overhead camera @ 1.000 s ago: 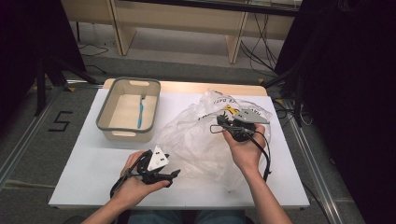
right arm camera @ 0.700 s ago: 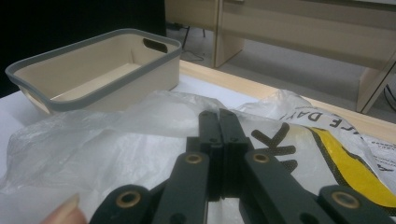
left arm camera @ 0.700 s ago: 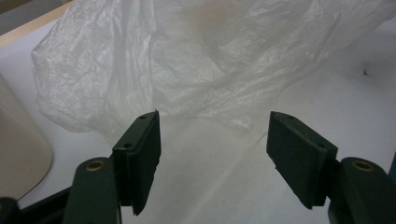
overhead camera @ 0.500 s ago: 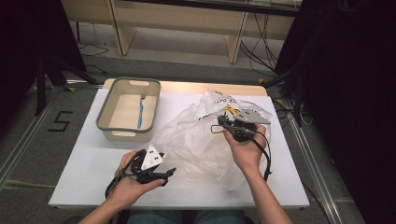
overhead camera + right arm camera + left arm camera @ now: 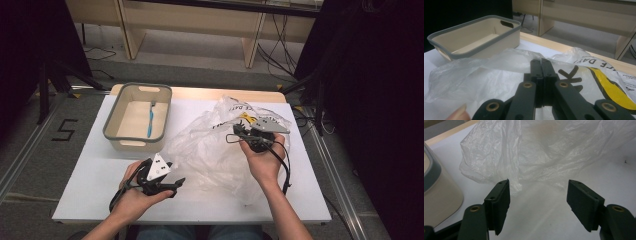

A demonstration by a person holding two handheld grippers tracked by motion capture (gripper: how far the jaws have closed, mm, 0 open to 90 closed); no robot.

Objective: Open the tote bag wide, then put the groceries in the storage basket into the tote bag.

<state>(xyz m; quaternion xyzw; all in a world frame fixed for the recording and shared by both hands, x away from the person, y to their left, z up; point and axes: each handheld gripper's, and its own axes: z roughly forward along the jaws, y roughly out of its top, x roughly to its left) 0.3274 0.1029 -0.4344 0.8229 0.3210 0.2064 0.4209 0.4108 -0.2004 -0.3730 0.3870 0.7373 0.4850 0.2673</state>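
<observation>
The crumpled clear plastic bag with yellow and black print (image 5: 220,145) lies on the white table (image 5: 90,175), its near edge just ahead of the left gripper (image 5: 537,202), whose jaws gape empty, while the right gripper (image 5: 541,67) above it is pressed closed, with the blue toothbrush (image 5: 151,119) in the beige grey-rimmed tub (image 5: 118,131) beyond.

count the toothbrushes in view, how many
1. A blue toothbrush lies inside the beige bin at the table's far left. The crumpled plastic bag beside the bin is cloudy, so more could be hidden inside it.
</observation>
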